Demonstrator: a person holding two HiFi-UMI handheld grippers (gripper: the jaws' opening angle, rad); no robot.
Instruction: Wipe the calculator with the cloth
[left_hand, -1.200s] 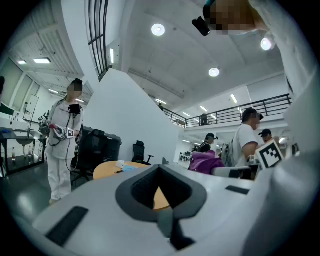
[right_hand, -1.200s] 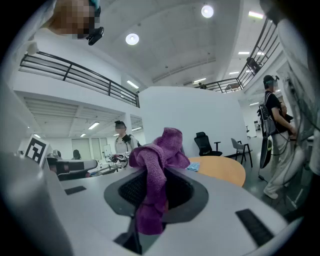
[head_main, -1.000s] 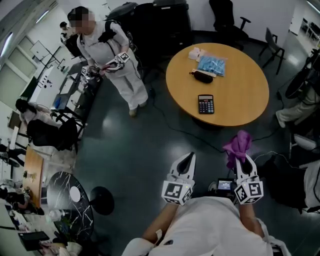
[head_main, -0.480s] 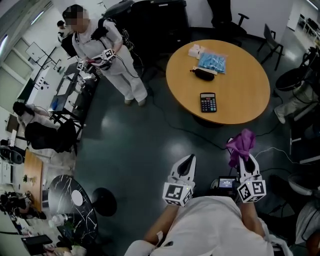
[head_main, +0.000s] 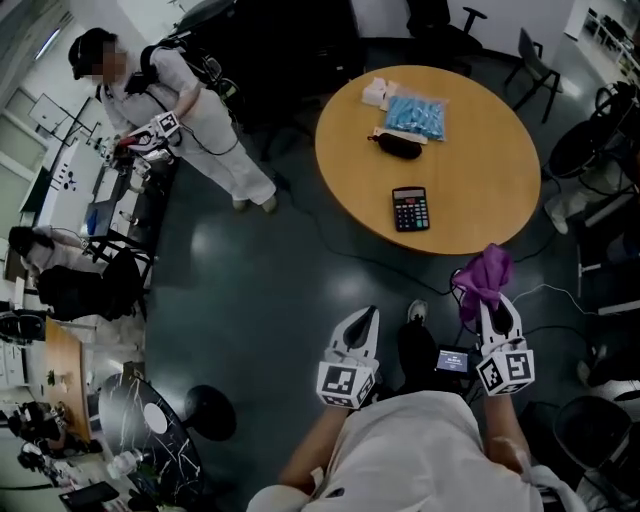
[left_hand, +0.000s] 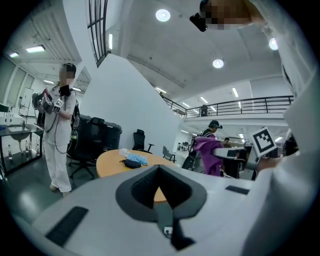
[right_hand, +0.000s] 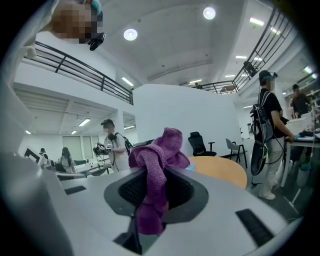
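Round table (head_main: 480, 150) bears calculator (head_main: 410, 209); right hand-held gripper (head_main: 498, 316) clamps cloth (head_main: 485, 276), tips covered; left hand-held gripper (head_main: 366, 318) closed.

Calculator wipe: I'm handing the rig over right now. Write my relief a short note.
Grippers: the left gripper is shut and empty; the right gripper is shut on the cloth.
Things: the calculator lies on the table ahead, near its close edge; neither gripper touches it.
Done: cloth gripped.
Left: step up to the table and wipe the calculator.
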